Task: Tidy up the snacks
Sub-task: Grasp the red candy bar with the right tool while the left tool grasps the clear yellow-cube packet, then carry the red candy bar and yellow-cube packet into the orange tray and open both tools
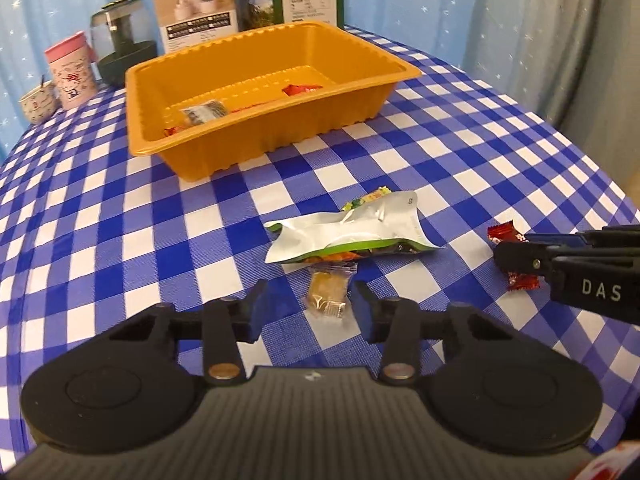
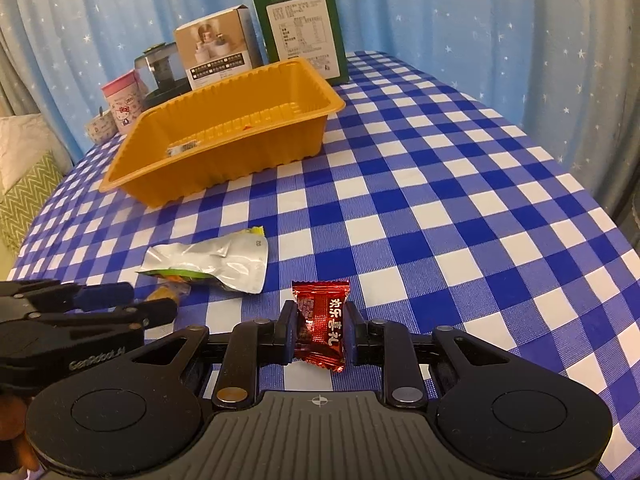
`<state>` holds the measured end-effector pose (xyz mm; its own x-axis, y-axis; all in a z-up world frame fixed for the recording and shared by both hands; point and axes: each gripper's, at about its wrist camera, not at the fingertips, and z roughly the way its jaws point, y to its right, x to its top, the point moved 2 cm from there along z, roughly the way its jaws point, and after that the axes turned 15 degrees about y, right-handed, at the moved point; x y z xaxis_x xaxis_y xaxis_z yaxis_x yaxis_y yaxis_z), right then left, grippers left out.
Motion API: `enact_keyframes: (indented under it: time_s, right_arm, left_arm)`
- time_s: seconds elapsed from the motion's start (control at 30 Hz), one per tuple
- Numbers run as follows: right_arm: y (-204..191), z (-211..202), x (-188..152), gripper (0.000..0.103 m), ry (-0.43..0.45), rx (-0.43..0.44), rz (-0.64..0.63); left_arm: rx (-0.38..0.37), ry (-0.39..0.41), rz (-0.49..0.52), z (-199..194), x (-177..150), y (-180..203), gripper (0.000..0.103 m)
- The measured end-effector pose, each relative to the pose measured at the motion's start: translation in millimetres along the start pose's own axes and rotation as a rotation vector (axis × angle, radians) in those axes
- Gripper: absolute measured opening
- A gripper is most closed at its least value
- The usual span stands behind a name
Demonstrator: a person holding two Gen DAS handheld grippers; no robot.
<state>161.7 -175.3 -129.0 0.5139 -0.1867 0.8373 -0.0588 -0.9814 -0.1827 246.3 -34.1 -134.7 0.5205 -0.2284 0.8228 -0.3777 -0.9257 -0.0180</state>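
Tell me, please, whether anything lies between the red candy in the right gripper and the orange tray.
Nothing visible does. The right gripper is shut on the red candy, and only bare checked cloth runs from it to the orange tray. The silver packet lies off to the left of that line.

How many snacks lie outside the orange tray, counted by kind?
Red wrapped candy, held in the right tongs: 1
Clear-wrapped amber candy: 1
Silver and green pouch: 1
Total: 3
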Motion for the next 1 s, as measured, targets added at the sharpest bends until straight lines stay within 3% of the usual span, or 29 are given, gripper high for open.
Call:
enact_keyframes:
  time_s: [0.13, 0.3, 0.53, 1.0]
  right_arm:
    - [0, 3, -1, 0.024, -0.006, 0.0, 0.006]
    - [0, 5, -2, 0.024, -0.006, 0.002, 0.008]
    - [-3, 4, -1, 0.024, -0.003, 0.006, 0.013]
    - [-20, -25, 16, 0.024, 0.047, 0.065, -0.003]
  left_arm:
    - [-0.021, 0.002, 0.013, 4, 1, 3, 0.034]
    - [-0.032, -0.006, 0.009, 7, 2, 7, 0.02]
    - [-0.006, -0.016, -0.038, -6, 1, 9, 0.019]
    - [0.106, 0.03, -0.199, -74, 3, 0, 0.019]
